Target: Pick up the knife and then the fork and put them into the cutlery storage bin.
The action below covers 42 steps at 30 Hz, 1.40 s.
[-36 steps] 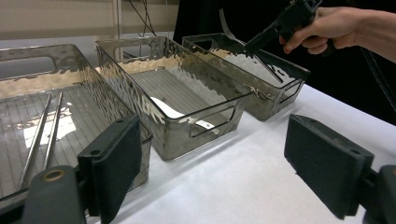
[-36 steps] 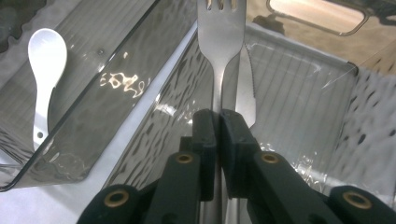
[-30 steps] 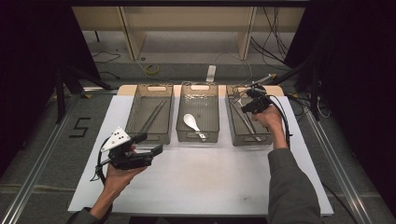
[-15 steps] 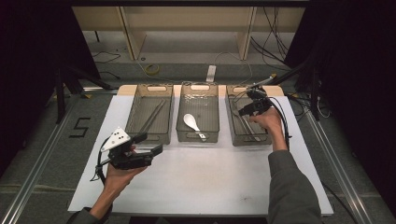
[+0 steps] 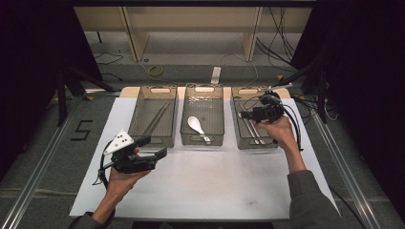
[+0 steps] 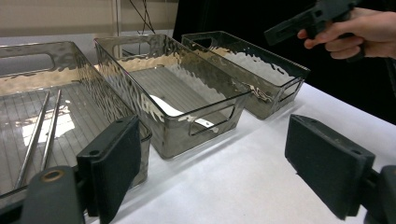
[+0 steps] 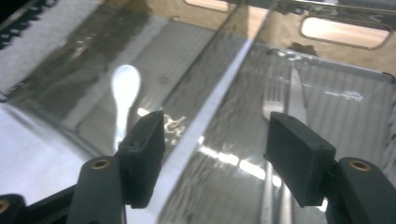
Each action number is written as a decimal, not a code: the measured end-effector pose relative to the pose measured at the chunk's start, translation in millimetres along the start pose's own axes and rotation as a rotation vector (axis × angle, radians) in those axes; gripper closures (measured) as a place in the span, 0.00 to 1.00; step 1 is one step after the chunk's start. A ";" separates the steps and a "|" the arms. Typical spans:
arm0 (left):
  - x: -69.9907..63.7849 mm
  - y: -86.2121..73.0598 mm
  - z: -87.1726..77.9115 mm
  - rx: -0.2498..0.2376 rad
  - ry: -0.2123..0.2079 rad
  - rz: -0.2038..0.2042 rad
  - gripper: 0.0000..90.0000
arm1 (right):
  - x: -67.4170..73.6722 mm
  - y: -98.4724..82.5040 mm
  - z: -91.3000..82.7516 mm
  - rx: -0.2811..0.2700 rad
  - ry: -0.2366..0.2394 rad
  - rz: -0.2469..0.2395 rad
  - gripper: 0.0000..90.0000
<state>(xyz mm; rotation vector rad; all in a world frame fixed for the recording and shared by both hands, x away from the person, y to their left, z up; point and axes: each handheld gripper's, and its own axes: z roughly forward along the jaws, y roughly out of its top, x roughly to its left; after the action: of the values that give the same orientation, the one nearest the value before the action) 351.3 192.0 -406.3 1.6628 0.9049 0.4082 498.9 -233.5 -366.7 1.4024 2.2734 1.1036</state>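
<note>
While lying flat in its bin (image 5: 239,129), the silver fork (image 7: 274,108) gleams.

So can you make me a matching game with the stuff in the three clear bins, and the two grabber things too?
Things:
1. white spoon
2. chopsticks
3. fork and knife
4. left gripper

Places or states:
A. in the right bin
B. open, above the white table sheet
C. in the middle bin
D. in the left bin

Pairs: 1-C, 2-D, 3-A, 4-B.

Bonus: the right gripper hangs over the right bin, its jaws have just been opening, and nothing is between them.
</note>
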 end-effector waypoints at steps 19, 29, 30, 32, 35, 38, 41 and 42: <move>1.4 -0.3 2.4 0.015 -0.006 -0.011 0.20 | 43.5 -48.9 -25.7 -0.147 0.098 -0.058 0.37; -0.1 -0.9 3.5 0.022 -0.013 -0.005 0.20 | 53.8 -69.5 -29.8 -0.173 0.122 -0.088 0.36; -0.8 -1.0 3.4 0.027 -0.012 0.004 0.20 | 54.8 -71.8 -30.7 -0.178 0.127 -0.092 0.36; -1.2 -1.1 3.1 0.025 -0.016 0.004 0.20 | 56.7 -76.6 -31.9 -0.182 0.133 -0.091 0.36; -0.7 -1.4 2.2 0.027 -0.020 0.004 0.20 | 59.6 -82.9 -33.4 -0.191 0.141 -0.094 0.36; -0.7 -1.7 2.7 0.033 -0.025 0.000 0.20 | 62.5 -87.8 -35.8 -0.204 0.151 -0.095 0.36; -1.4 -1.8 3.4 0.042 -0.031 0.007 0.19 | 64.3 -91.3 -37.4 -0.213 0.156 -0.105 0.35; -1.7 -1.8 3.5 0.042 -0.032 0.007 0.19 | 64.9 -92.6 -37.9 -0.215 0.159 -0.101 0.35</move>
<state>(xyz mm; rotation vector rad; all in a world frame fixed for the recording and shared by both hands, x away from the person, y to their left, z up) 352.0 188.6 -408.7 1.7070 0.8896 0.3692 384.1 -219.5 -395.8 1.1427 2.2225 1.4227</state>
